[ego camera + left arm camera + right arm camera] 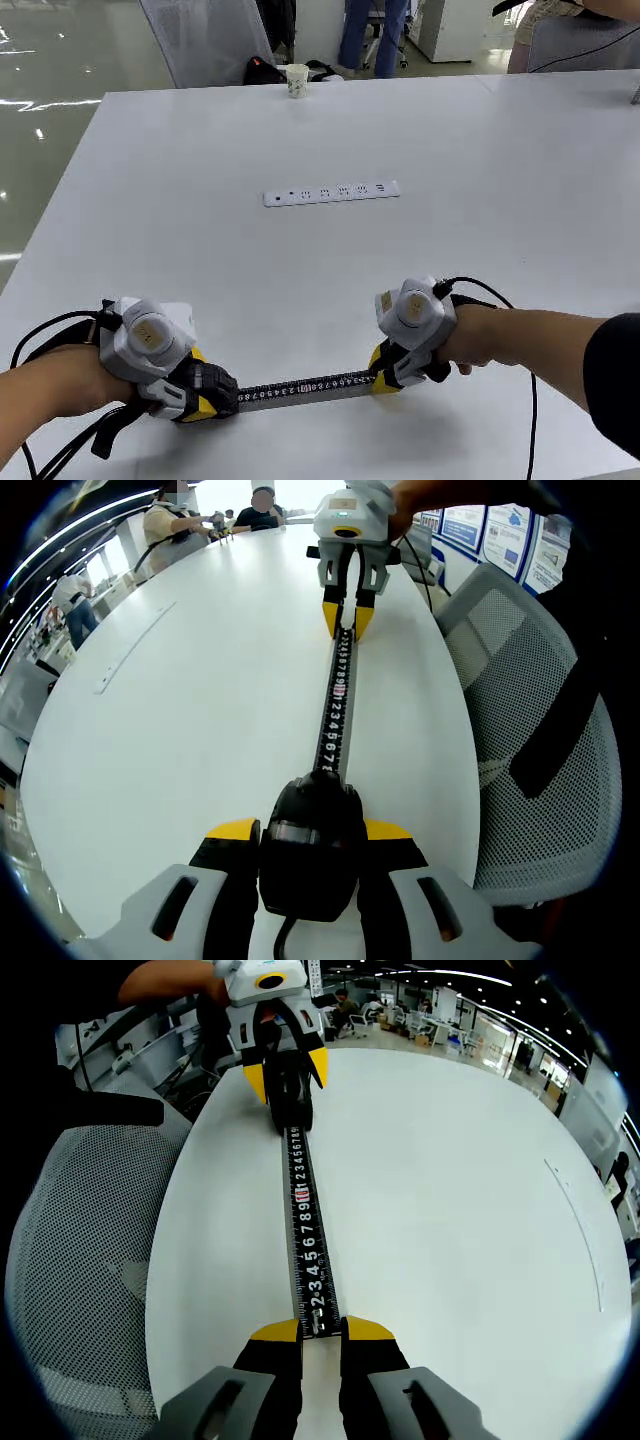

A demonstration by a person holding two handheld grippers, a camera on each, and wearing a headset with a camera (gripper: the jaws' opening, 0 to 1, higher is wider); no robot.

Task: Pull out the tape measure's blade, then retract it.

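The black tape measure case (pixel 208 389) lies near the table's front edge, and my left gripper (pixel 196 398) is shut on it; in the left gripper view the case (pixel 312 845) sits between the yellow-tipped fingers. Its black blade (pixel 305 387) with white numbers runs out flat along the table to the right. My right gripper (pixel 380 380) is shut on the blade's end (pixel 317 1325). The blade (pixel 338 695) stretches away to the right gripper (pixel 346 622), and in the right gripper view the blade (pixel 303 1230) leads back to the case (pixel 290 1090).
A white power strip (pixel 331 193) lies mid-table and a paper cup (pixel 297 80) stands at the far edge. A mesh chair (pixel 520 740) sits close by the table's near side. People stand beyond the far edge. Cables trail from both grippers.
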